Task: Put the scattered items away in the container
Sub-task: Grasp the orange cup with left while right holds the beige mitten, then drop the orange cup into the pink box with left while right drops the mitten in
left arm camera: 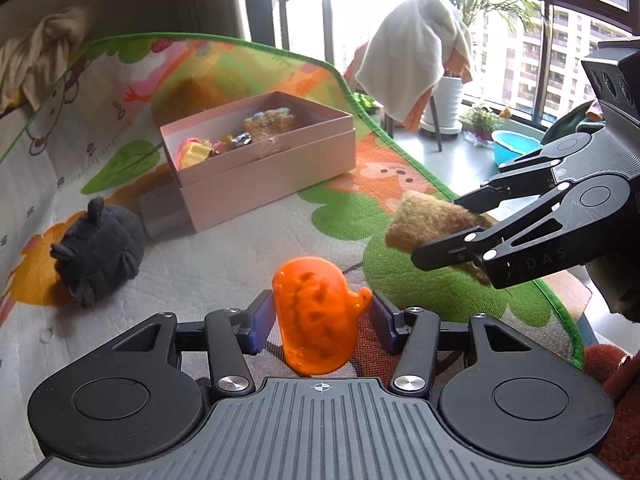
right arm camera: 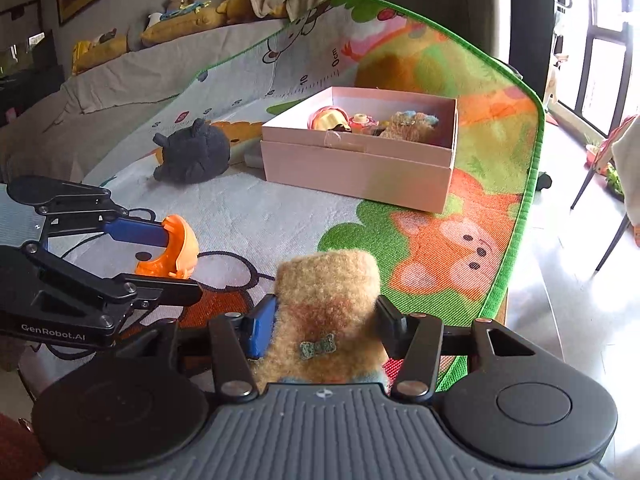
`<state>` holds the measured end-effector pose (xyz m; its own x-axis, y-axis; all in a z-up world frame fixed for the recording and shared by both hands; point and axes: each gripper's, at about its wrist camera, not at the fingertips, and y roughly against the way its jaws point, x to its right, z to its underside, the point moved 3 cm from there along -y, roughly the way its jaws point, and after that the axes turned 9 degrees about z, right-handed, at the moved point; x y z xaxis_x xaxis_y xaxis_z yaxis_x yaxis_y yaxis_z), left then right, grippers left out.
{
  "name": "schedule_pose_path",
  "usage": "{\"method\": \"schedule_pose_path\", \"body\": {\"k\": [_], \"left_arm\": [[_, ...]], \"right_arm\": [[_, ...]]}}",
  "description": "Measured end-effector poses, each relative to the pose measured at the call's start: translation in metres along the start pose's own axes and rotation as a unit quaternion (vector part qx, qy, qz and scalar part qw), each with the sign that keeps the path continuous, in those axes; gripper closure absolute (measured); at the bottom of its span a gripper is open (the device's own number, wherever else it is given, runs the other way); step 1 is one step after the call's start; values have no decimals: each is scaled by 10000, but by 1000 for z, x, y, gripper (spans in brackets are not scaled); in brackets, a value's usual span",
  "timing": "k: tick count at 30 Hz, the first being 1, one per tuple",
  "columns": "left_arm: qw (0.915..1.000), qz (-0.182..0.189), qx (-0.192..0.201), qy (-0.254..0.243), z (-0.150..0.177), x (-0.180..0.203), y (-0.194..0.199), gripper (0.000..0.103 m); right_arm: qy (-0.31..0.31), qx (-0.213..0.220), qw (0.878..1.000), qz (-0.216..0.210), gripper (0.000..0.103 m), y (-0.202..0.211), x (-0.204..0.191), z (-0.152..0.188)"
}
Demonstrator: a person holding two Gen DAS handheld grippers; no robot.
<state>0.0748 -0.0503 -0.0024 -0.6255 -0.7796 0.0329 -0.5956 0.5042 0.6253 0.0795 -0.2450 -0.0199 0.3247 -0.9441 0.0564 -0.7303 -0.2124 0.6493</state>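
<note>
My left gripper [left arm camera: 322, 316] is shut on an orange plastic toy [left arm camera: 316, 316] and holds it above the play mat; it also shows in the right wrist view [right arm camera: 176, 248]. My right gripper [right arm camera: 326, 320] is shut on a fuzzy tan plush [right arm camera: 328, 312] with a small green bow; it also shows in the left wrist view [left arm camera: 432, 224]. A pink box [left arm camera: 280, 164] [right arm camera: 360, 168] stands ahead on the mat and holds several small toys. A dark grey plush [left arm camera: 100, 252] [right arm camera: 192, 156] lies on the mat left of the box.
The colourful play mat [left arm camera: 248, 232] [right arm camera: 460, 248] has a green edge on the right, where it ends at a tiled floor. A sofa with cushions and plush toys [right arm camera: 180, 20] runs behind. A chair draped with cloth [left arm camera: 412, 64] and a blue basin [left arm camera: 516, 148] stand by the window.
</note>
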Motion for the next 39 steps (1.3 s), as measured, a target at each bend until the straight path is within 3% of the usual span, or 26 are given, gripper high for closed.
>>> {"method": "schedule_pose_path", "body": {"k": [9,18,19,21,23,26,29,31,33,36,39], "left_arm": [[9983,-228,399,-350,-42,-11,-4,47],[9894,-458,1192,-689,-135,-61,-43,47],[9879,-505,1273,-735,-145,-66,-49,47],[9841,-590,1456,-825,-164,-78,-63,37],[9850,-560,1451,-752,-173,-91,-78,16],[9897,-510,1300,-321,-163,-103,-83,11],[9921,-272,1216,-153,-128,-100,-69,8],[9930,-223,1163,-8,-102,-96,-57,7],[9931,-210,1119,269,-79,-97,-47,7],[9898,-456,1153,696,-49,-104,-31,6],[9836,-493,1192,1264,-26,-118,-16,5]], "right_arm": [[-10,351,9994,57,51,-1,26,-46],[-695,1103,9913,-200,49,-40,80,-173],[-738,1161,9901,-282,46,-48,83,-186],[-890,1215,9878,-383,10,-70,91,-209],[-1144,1267,9853,-98,8,-89,100,-220],[-1166,1086,9872,17,8,-109,107,-217],[-998,945,9903,195,9,-118,105,-210],[-838,821,9928,233,16,-123,98,-210],[-632,697,9954,192,30,-125,86,-212],[-240,567,9981,69,45,-126,55,-219],[261,345,9990,-97,51,-128,14,-223]]}}
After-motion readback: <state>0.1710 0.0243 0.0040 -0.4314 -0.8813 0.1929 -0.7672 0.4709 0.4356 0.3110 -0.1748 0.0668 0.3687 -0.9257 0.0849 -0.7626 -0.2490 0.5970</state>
